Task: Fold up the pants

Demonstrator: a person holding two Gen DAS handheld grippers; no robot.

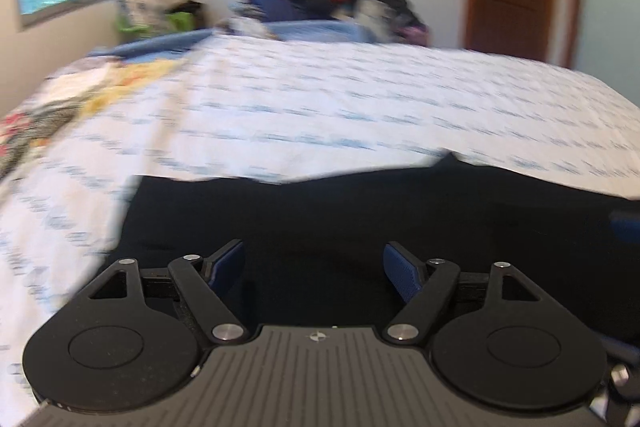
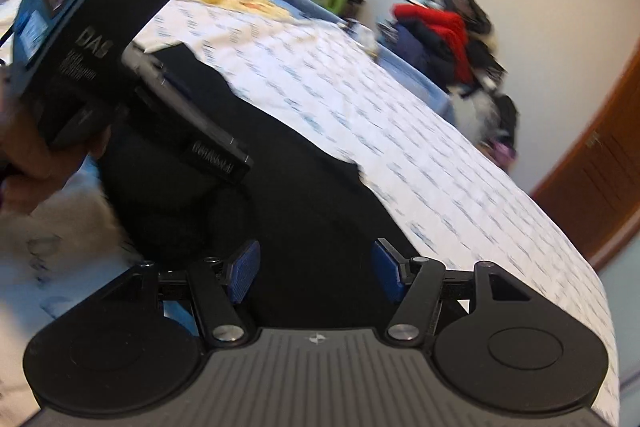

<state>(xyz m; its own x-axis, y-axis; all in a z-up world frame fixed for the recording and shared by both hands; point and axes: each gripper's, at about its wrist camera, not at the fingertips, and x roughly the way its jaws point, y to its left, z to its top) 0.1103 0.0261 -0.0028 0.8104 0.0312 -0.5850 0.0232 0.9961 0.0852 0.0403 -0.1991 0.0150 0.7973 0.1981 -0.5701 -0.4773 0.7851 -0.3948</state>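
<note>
While the bed [image 1: 360, 99] under its white patterned sheet fills most of both views, the dark pants [image 1: 360, 211] lie flat across its near edge, spread wide beneath both tools. That broad, loose spread is where I judge the main risk to lie: the cloth is very dark and shows almost no seam or hem, so picking the right edge to lift is hard, and a pinch taken too far in would gather only the top layer or drag a ridge across the sheet.

Seen from the right wrist, the far edge of the pants runs unevenly, with a small raised point where it meets the sheet. A fold started from that crooked line would probably come out skewed.

Next in size, the left gripper [image 2: 224, 155] crosses the right wrist view, held in a hand [image 2: 36, 147] at the left margin, close above the cloth. Both tools work the same patch, so I judge they could knock together or pull against each other.

The left gripper's blue pads [image 1: 230, 263] stand wide apart with nothing between them, only dark fabric below. The right gripper [image 2: 316, 271] is likewise parted and empty, somewhat narrower. Whether either touches the cloth I cannot tell.

Both pictures are blurred, so a closing now might miss the hem altogether.
</note>
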